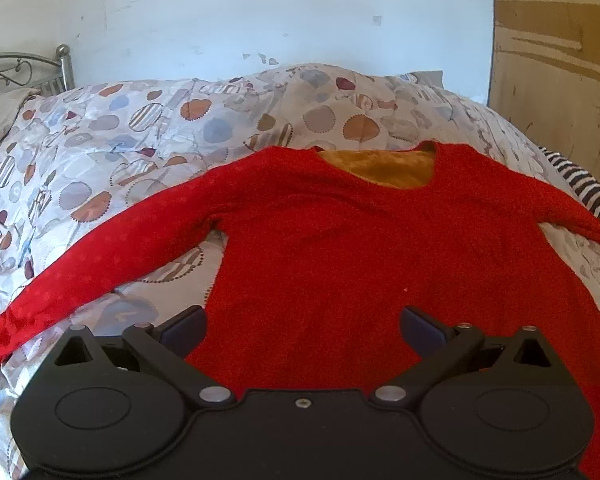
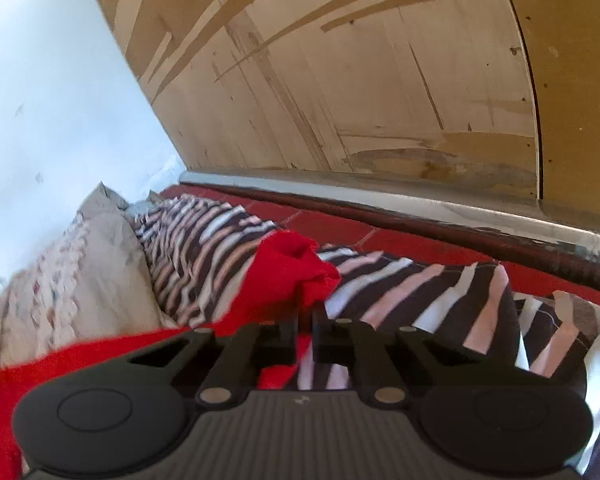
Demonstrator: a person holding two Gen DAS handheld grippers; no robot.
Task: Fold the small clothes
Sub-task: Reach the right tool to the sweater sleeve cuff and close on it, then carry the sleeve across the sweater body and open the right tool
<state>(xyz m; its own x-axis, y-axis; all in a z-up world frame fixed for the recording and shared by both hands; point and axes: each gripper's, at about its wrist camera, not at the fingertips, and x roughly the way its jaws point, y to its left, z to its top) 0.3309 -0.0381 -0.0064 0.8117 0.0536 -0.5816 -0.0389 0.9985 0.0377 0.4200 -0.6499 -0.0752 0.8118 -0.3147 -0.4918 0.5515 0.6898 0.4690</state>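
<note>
A red sweater (image 1: 340,248) lay spread flat on the bed's patterned quilt (image 1: 100,152), neckline far. The left tongs (image 1: 302,326) hovered wide open over its near hem, holding nothing. The right tongs (image 2: 305,330) were clamped on the sweater's right sleeve (image 2: 288,272), above a striped blanket (image 2: 420,292).

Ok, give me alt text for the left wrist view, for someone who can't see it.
A red long-sleeved knit top with an orange lining lies spread flat, sleeves out, on a circle-patterned quilt. The open black left gripper hovers over its lower hem. A pale wall and a metal bed frame stand behind.
</note>
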